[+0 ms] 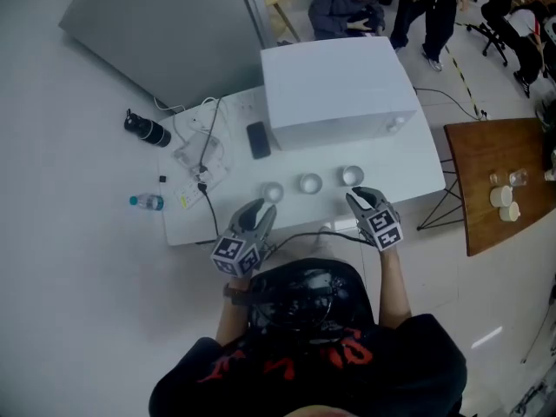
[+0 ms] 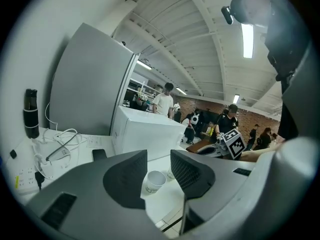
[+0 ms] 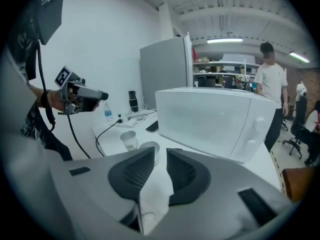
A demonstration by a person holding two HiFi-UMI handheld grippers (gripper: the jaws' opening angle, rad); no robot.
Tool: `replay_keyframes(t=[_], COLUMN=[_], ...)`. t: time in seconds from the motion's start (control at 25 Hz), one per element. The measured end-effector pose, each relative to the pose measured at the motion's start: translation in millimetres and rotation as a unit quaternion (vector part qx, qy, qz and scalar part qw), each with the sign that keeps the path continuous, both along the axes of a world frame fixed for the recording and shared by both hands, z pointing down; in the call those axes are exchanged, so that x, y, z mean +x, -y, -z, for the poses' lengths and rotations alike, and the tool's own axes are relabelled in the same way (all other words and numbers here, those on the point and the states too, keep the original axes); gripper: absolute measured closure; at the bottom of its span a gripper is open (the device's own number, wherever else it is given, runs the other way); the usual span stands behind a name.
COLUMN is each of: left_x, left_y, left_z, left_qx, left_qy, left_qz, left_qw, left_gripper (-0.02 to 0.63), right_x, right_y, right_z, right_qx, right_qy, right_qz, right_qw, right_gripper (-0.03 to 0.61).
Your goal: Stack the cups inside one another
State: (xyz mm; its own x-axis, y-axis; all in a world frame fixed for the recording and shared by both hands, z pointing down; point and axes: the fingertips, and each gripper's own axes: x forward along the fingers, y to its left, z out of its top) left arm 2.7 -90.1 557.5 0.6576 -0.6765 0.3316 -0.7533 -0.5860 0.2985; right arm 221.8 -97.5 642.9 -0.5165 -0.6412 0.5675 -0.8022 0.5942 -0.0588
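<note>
Left gripper (image 1: 258, 211) jaws apart, empty | right gripper (image 1: 359, 198) likewise | three cups (image 1: 310, 183) in row just beyond

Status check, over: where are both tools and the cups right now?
Left tool open, empty, aimed at left cup. Right tool open, empty, near right cup. Middle cup sits between; none stacked. Nothing in the way.

Three cups (image 1: 310, 182) in a row on the table (image 1: 417, 159) — box (image 1: 334, 85) behind.

Left tongs (image 1: 261, 208), right tongs (image 1: 357, 197): jaws slightly apart.
</note>
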Motion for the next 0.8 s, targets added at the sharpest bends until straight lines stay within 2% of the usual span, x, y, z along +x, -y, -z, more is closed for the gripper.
replay_keyframes(t=[0.08,0.2,0.36,0.44,0.56,0.72,0.8], left_x=[4,-2,-23,-38,-54,-63,-65], left_y=[5,19,35,39,39,24,17], left_z=[-1,1,5,4,0,-11,-18], left_qx=[0.007,0.024,0.035,0.036,0.034,0.017,0.008], left_qy=[0.011,0.024,0.027,0.022,0.016,0.012,0.012], left_qz=[-0.001,0.012,0.013,0.021,0.033,0.039,0.035], left_qw=[0.9999,0.9994,0.9989,0.9989,0.9987,0.9990,0.9993], left_gripper=[0.463,0.370,0.357,0.357,0.357,0.357,0.358], right_x=[4,11,17,15,13,15,17], right_y=[4,6,11,16,30,32,32], right_z=[-14,-43,-73,-79,-73,-85,-92], right_qx=[-0.017,-0.043,-0.074,-0.084,-0.088,-0.111,-0.115], right_qy=[-0.027,-0.100,-0.210,-0.244,-0.282,-0.339,-0.351], right_qz=[0.008,0.022,0.036,0.041,0.039,0.068,0.074], right_qw=[0.999,0.994,0.974,0.965,0.955,0.932,0.926], right_gripper=[0.434,0.430,0.430,0.455,0.457,0.460,0.507])
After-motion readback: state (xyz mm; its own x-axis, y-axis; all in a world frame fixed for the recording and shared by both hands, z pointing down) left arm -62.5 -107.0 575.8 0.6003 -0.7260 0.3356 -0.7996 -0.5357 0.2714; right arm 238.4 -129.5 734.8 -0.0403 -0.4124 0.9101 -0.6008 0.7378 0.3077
